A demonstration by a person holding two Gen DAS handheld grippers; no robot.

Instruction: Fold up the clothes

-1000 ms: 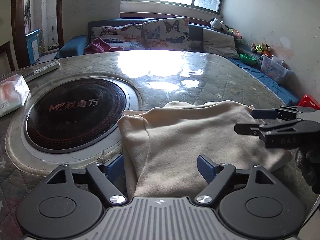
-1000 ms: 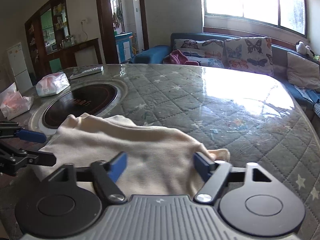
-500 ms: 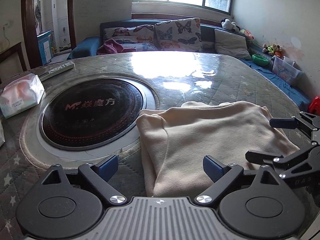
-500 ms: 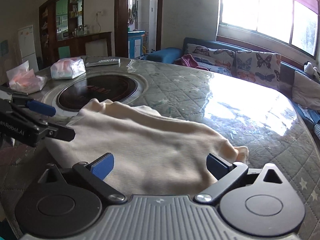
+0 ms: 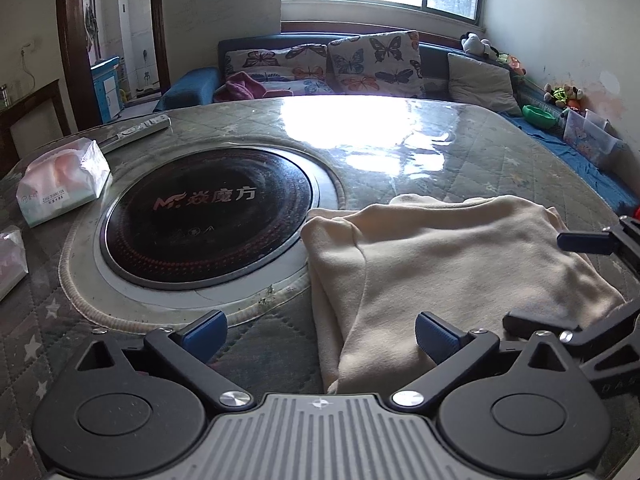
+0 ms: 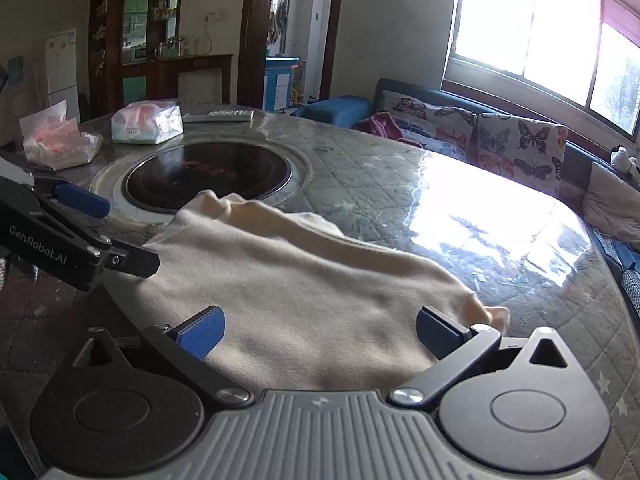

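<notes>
The cream sweater (image 5: 452, 264), soft and fleecy, lies folded in a thick rectangular bundle on the counter (image 5: 460, 152), whose quilted star-patterned cover sits under a glossy clear sheet; its left edge just overlaps the pale rim of the round black glass cooktop (image 5: 208, 216). The left tool (image 5: 320, 330) is spread wide, blue pads apart, holding nothing, with the sweater's near corner between its fingers. The right tool (image 6: 320, 330) is likewise spread wide and empty, its fingers over the sweater's near edge. Two plastic-wrapped tissue packs (image 6: 146, 122) rest beyond the cooktop.
</notes>
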